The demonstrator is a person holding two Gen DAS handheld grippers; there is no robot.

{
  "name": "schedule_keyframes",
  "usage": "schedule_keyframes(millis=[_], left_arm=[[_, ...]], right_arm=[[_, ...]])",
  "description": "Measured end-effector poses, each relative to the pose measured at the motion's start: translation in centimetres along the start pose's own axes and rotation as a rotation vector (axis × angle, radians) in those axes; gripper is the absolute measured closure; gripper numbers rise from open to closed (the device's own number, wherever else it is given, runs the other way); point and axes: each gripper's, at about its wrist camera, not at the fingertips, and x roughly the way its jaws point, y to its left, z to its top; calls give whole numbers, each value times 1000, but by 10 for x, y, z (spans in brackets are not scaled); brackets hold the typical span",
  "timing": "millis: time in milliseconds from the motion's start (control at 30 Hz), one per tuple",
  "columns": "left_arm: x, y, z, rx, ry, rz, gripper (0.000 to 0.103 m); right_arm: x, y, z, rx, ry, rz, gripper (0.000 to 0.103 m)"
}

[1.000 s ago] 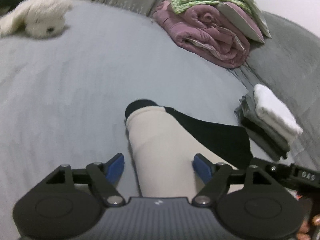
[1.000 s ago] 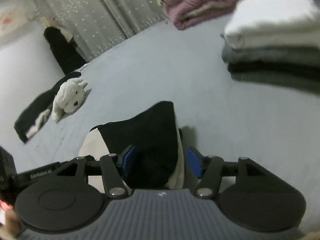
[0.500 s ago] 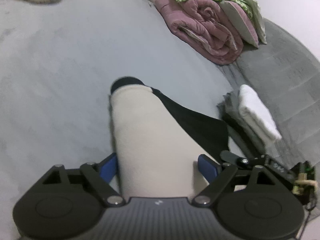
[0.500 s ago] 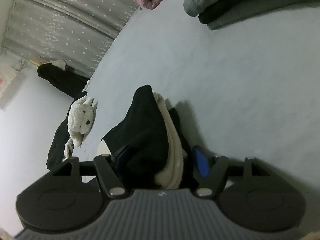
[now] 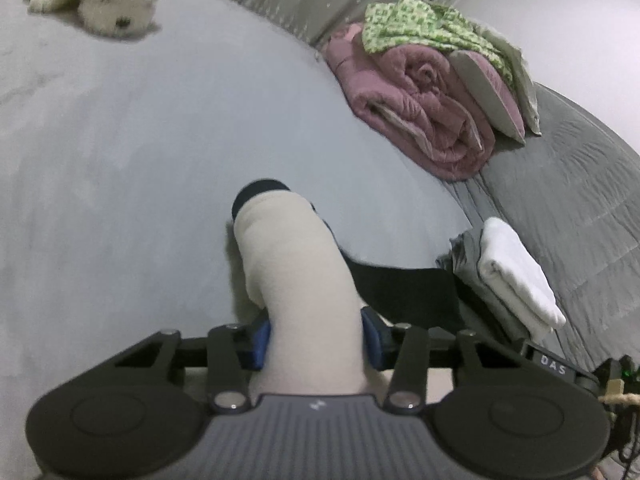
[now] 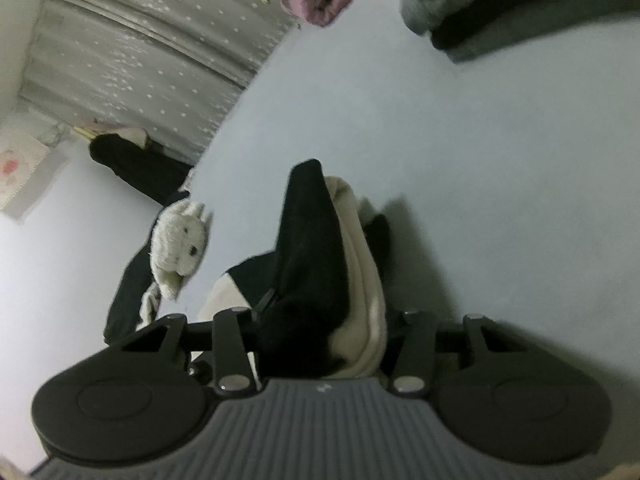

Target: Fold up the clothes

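Note:
A folded cream and black garment (image 5: 296,264) is held off the grey bed sheet (image 5: 120,152). My left gripper (image 5: 315,338) is shut on its cream end, which bulges forward between the blue pads (image 5: 261,340). My right gripper (image 6: 324,332) is shut on the other end of the garment (image 6: 316,256), where black and cream layers stand bunched between the jaws; the pads are hidden by cloth. The right gripper's black body shows at the lower right of the left wrist view (image 5: 556,358).
A stack of folded clothes with a white piece on top (image 5: 516,276) lies to the right. A rolled pink quilt with green cloth on it (image 5: 424,104) is at the back. A white plush toy (image 5: 108,0) lies far left. A grey blanket (image 5: 568,184) covers the right side.
Both grippers have closed on the garment and lifted it. The right gripper has rolled so its view is tilted, and the garment is bunched tighter in both.

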Motion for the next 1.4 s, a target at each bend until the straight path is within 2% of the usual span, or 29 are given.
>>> schedule_keyframes(millis=[233, 467, 633, 800, 967, 1200, 1300, 1400], left_arm=[[2, -37, 22, 40, -44, -40, 61], [20, -97, 42, 96, -55, -138, 62], [48, -156, 57, 168, -66, -232, 62], [85, -211, 73, 228, -47, -318, 62], [116, -261, 80, 282, -13, -389, 62], [163, -292, 75, 319, 37, -444, 61], [189, -284, 64, 294, 68, -431, 60], [217, -270, 51, 268, 93, -402, 54]], right_arm=[[-18, 7, 13, 19, -85, 32, 54], [-49, 22, 45, 11, -211, 24, 54], [-77, 24, 78, -19, -344, 29, 54], [-101, 21, 106, -47, -496, 1, 54], [-116, 5, 129, -50, -607, -13, 54], [-115, -31, 141, -20, -701, -41, 54], [-110, -54, 140, 8, -701, -58, 54], [-101, -79, 138, 35, -699, -64, 54]])
